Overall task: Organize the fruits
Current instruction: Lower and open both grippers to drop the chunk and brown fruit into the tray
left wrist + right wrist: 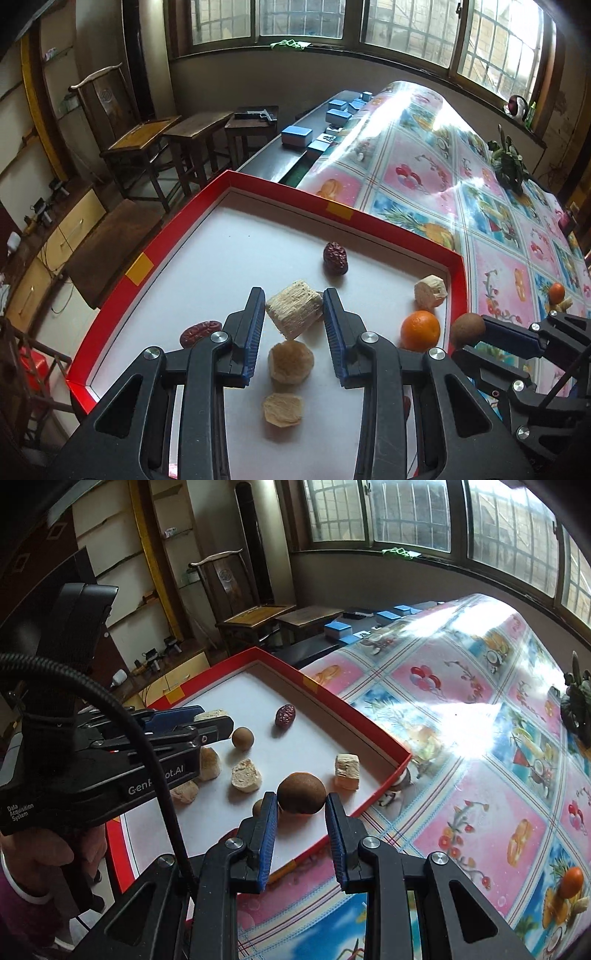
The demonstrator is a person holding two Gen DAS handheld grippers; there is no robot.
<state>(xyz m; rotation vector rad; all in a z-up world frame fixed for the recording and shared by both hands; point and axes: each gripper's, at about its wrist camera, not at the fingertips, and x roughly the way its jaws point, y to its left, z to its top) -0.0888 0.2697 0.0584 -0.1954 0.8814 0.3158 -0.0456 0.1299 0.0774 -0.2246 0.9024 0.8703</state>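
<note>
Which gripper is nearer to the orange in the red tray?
Right. The right gripper, holding a brown fruit, is just beside the orange; the left gripper grips a pale chunk farther left.

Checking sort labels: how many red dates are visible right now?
2. One red date lies near the far wall of the tray; a second sits just left of the left gripper. A reddish bit behind that gripper may be a third.
</note>
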